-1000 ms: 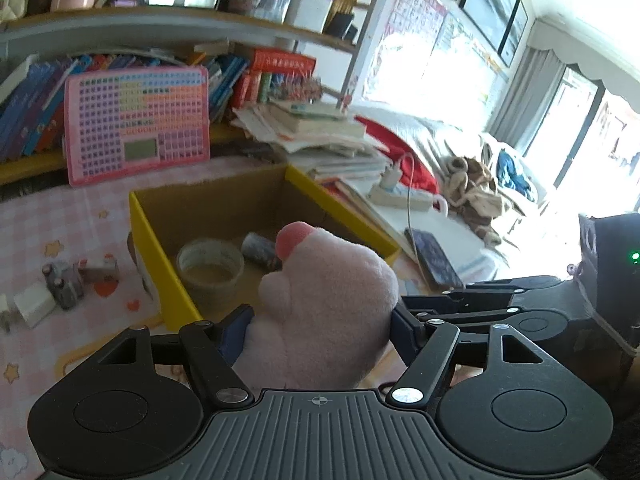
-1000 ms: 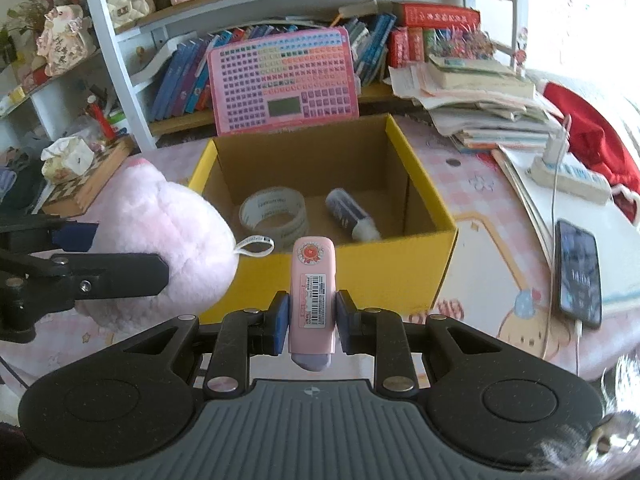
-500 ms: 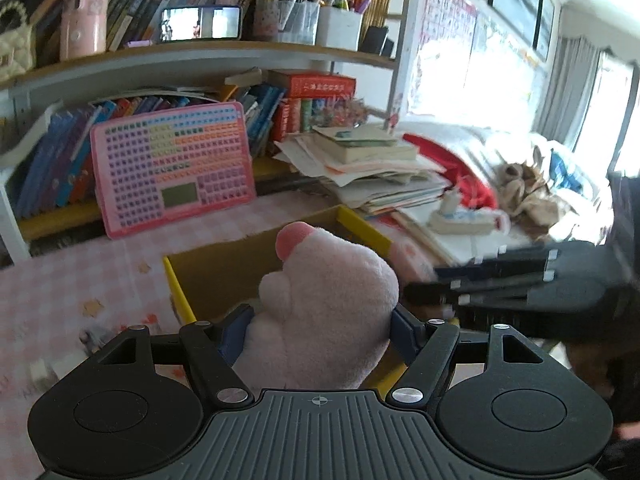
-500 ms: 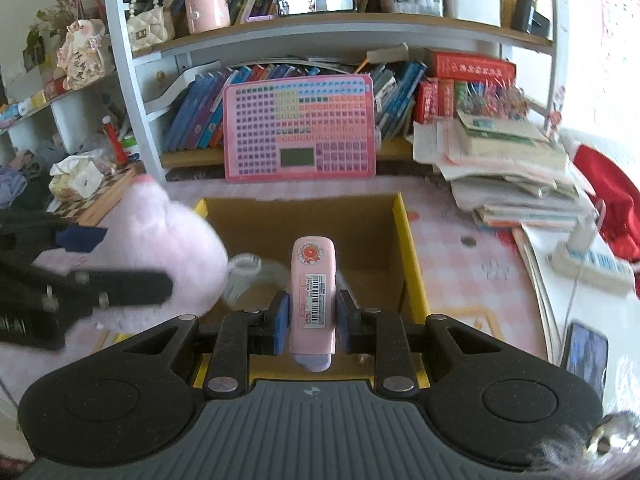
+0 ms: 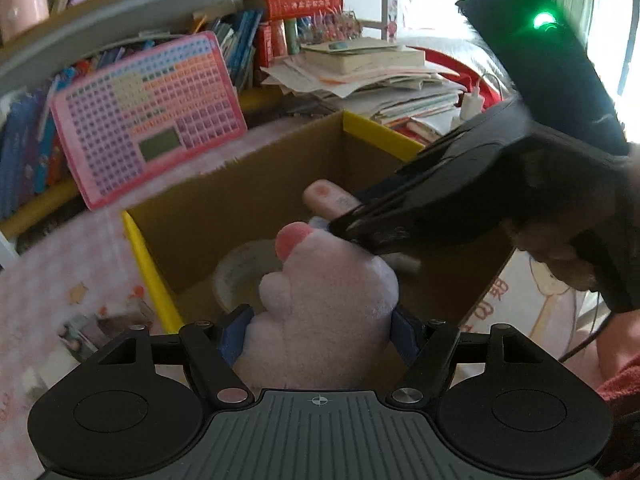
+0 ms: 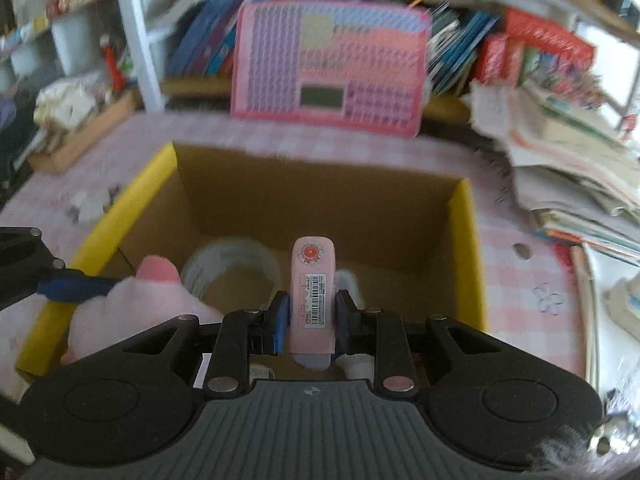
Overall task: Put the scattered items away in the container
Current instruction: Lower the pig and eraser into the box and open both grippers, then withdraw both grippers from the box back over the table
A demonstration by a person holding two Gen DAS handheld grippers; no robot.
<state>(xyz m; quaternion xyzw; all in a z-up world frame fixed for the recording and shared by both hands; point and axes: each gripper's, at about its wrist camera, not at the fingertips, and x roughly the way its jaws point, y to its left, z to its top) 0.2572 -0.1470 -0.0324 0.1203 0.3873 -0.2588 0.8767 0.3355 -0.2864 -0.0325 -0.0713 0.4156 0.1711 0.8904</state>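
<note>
fingers [image 6: 281, 322] of right gripper [image 6: 311, 322] on pink tube [image 6: 312, 292] w/ barcode label, text illegible

left hand-held gripper [image 5: 320, 332] clamped, right hand-held gripper [image 6: 311, 312] clamped

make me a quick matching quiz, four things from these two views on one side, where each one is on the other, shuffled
Things:
1. pink plush toy
2. slim pink device
3. tape roll
4. pink keyboard toy

Places:
A. on the floor of the cardboard box
B. propped up behind the box, against the books
C. between the right gripper's jaws
D. between the left gripper's jaws

Pairs: 1-D, 2-C, 3-A, 4-B
</note>
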